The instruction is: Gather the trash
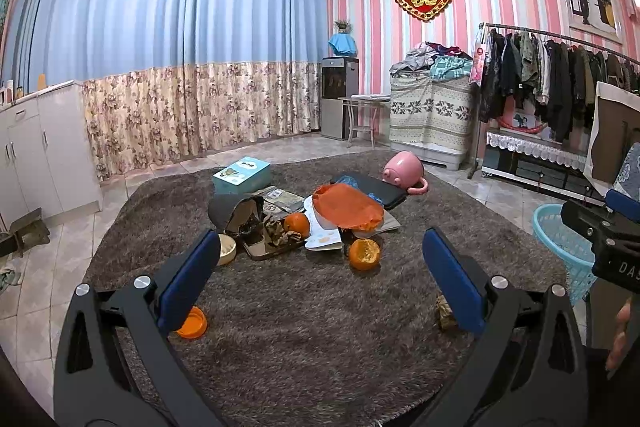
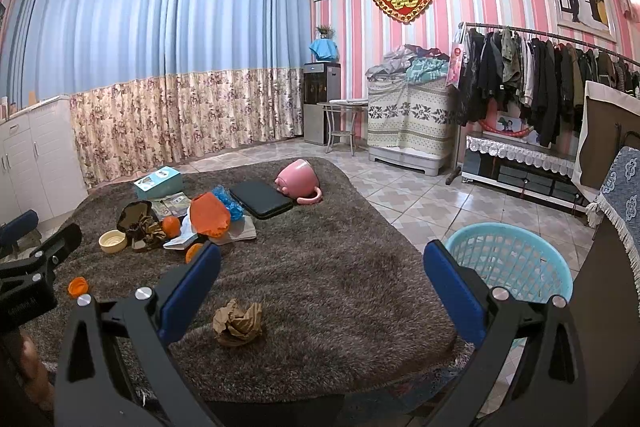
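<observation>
Tools, left (image 1: 322, 259) and right (image 2: 322, 267), hang spread and empty above rug (image 2: 340, 267), crumpled paper (image 2: 238, 321) beneath the right.

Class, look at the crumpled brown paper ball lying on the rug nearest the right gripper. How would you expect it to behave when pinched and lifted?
The crumpled brown paper ball is probably very light, being loosely wadded. Its folds suggest that it would squash between the pads rather than resist. Its irregular shape and the shaggy rug make rolling unlikely.
</observation>
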Demonstrator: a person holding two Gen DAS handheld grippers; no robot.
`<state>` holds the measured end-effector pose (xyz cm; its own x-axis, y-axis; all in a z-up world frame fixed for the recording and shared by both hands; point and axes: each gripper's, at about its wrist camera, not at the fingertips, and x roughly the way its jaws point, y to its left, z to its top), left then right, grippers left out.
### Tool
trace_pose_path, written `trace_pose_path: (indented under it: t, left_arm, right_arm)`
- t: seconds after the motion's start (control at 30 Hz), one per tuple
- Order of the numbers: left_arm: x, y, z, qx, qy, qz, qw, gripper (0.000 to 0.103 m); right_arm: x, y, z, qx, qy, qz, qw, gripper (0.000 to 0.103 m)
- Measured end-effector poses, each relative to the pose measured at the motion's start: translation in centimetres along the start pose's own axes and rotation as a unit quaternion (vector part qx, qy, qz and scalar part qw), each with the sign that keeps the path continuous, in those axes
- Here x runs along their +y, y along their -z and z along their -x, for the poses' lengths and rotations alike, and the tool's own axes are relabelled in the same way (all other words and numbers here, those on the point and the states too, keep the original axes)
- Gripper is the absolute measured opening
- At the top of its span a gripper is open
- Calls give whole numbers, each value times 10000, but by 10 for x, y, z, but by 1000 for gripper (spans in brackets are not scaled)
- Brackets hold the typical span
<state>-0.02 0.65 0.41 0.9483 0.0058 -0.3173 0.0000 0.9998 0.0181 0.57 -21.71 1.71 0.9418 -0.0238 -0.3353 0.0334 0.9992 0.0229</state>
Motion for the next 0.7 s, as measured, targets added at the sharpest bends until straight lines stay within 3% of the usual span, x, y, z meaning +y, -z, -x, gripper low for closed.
trace_pose_path:
  t: [0.7]
  left_arm:
    - [2,0,-1,22,15,35,10000,98]
  right_arm:
    - [-2,2,-1,-13,0,-22,10000,99]
